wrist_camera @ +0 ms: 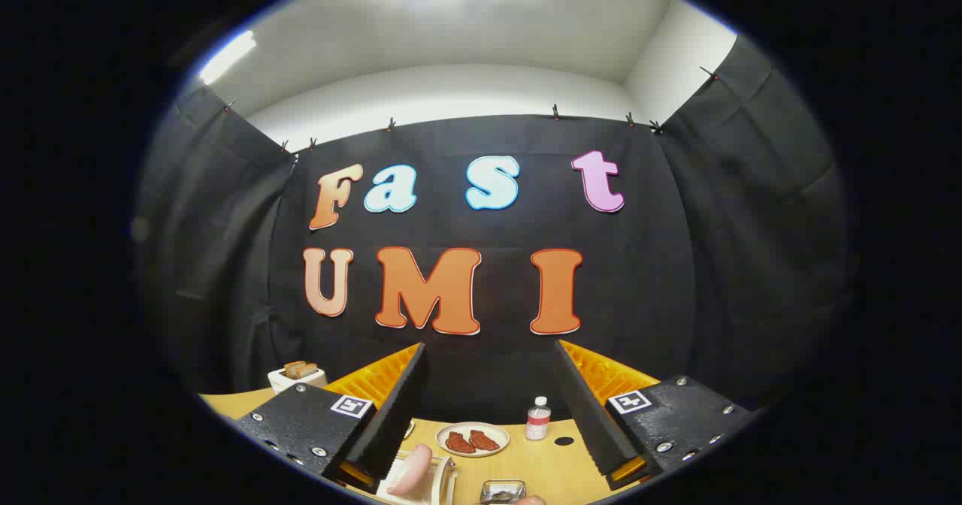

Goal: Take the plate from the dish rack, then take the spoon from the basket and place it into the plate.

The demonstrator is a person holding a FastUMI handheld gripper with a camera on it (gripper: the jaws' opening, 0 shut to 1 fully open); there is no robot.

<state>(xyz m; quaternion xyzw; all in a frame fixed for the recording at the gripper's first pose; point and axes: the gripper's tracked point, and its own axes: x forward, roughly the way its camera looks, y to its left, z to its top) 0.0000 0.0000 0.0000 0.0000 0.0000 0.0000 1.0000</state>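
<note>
Fingers of the gripper point(492, 407) stand spread wide with nothing between them, well above the table point(541, 464). Low between them, by the near table edge, a pale pink plate point(412, 471) stands on edge in the dish rack point(443, 482); it looks stiff, smooth, probably slippery and breakable, so pinching its upper rim seems best.

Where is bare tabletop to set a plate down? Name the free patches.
Bare table lies between the gripper's open, empty fingers: ahead of the small tray, bordered by the plate of food and the bottle. It is crowded by the dish rack with the pink item. The toaster stands further off.
</note>
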